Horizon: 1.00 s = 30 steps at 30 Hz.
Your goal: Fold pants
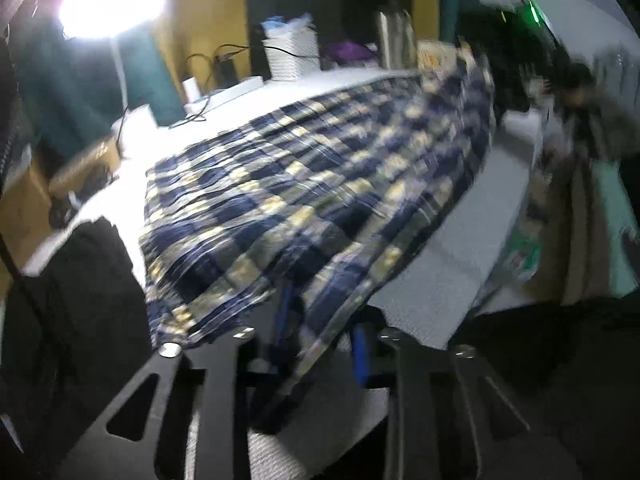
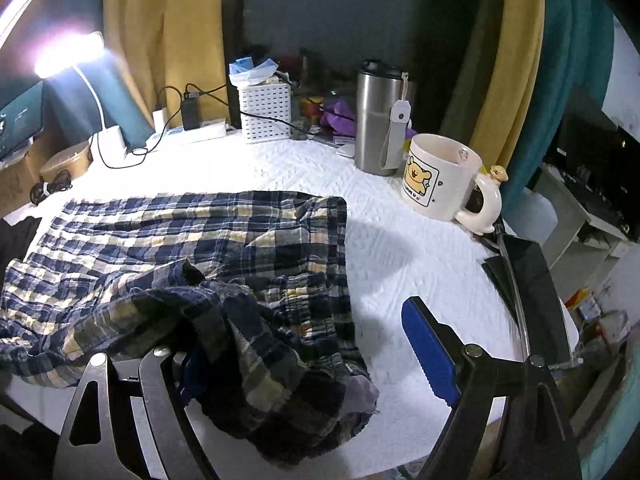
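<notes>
Pants (image 2: pixel 168 248): we see crinkled woven cloth in navy, cream and yellow plaid, lying on the table (image 2: pixel 400 264) with a bunched, rumpled end nearest the right gripper.
Long axis: in the right wrist view the flat part runs roughly left to right across the table, ending in a straight edge at its right; in the left wrist view the cloth (image 1: pixel 320 184) stretches away from the left gripper toward the far right corner.
Table: covered by a white quilted sheet with a raised zigzag texture.
Left gripper (image 1: pixel 320 344): black metal frame with blue pads; we see its jaws closed onto a fold of the pants, the cloth rising from between them.
Right gripper (image 2: pixel 312 352): jaws set wide apart; the right blue ribbed pad (image 2: pixel 430 352) is bare over the white sheet, the left one is mostly buried under the bunched cloth, so we cannot tell whether it touches fabric.
Only in the right view: a glossy cream mug (image 2: pixel 444 180) with a cartoon bear, a brushed steel tumbler (image 2: pixel 378 120) just behind it, and a white perforated basket (image 2: pixel 264 112).
Only in the left view: heavy motion blur and the table's right edge.
Both views: a glaring lamp (image 2: pixel 68 52) at far left.
</notes>
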{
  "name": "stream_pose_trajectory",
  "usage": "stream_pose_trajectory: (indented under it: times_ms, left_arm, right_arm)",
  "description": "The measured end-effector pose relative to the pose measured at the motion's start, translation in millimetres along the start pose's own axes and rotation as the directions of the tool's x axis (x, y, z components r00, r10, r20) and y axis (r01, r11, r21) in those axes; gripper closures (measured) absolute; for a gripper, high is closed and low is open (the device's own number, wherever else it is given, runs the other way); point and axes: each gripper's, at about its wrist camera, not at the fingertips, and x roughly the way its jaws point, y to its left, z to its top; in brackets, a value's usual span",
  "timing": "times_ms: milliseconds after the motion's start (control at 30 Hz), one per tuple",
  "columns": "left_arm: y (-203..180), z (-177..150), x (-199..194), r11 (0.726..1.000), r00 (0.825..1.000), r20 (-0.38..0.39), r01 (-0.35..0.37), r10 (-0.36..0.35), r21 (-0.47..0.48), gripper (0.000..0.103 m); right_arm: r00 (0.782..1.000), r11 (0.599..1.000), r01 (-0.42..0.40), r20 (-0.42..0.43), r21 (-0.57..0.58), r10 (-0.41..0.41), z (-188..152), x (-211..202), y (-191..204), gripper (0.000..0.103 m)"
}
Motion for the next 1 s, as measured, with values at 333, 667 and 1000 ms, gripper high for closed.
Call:
stream_pose_trajectory:
  times_ms: [333,667,1000]
  left_arm:
    - [33.2,14.1,-3.1,0.992,0.998,0.064,-0.019,0.027,-0.125,0.092]
    - [43.6,17.1,-8.2,0.988,0.993,0.098,-0.05,0.065,-0.145,0.102]
    - [40.7,33.9,-52.0,0.983,0.975,0.216,-0.016,0.057,-0.184,0.103]
  right_arm:
    - [0.999,0.999,-0.016,0.033,0.028,0.015,-4.9,-3.3,-4.0,0.016]
    - [1.0,0.993,-0.01,0.008,-0.114,0.011,-48.5,-3.5,16.7,0.016]
    - [0.995,0.996,0.006,0.096,-0.094,0.003,-66.4,-41.8,23.7,0.074]
